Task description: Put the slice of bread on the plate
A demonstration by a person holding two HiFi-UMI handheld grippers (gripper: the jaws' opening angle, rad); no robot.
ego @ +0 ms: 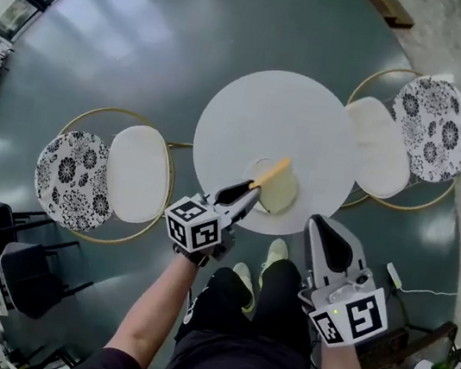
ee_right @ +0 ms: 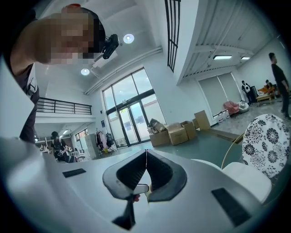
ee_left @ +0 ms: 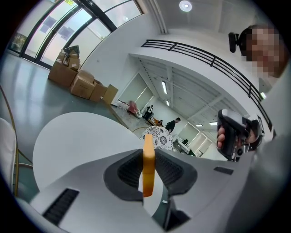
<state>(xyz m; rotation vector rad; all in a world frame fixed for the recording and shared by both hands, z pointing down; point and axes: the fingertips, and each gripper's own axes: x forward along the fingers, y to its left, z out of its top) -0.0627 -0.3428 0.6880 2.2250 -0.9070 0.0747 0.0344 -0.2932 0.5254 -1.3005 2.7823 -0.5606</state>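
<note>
Two grippers are in play, one in each of the person's hands, and each carries one cube with square markers. The left gripper (ego: 249,191) is clamped on the one slice of bread (ego: 272,173). Its own view shows the slice standing on edge between the two pads, orange crust toward the camera, sticking out past the jaw tips. The right gripper (ego: 314,222) has its jaws pressed together with nothing between them. It hangs off the near edge of the table, just beside the person's knee.

One round white table (ego: 260,110) fills the middle of the head view. One pale plate (ego: 283,197) lies on it near the edge closest to the person. From above, the slice of bread crosses over that plate, slanting from the left gripper's tips toward the plate's far rim. No view settles whether the bread touches the plate.

Two chairs flank the table, one at the left (ego: 136,174) and one at the right (ego: 377,147). Each has a cream seat, a black-and-white floral back and a thin golden frame. Two pale shoes (ego: 276,250) show under the table's near edge, below the plate. One white cable with a plug (ego: 396,277) lies on the grey floor at the right.
</note>
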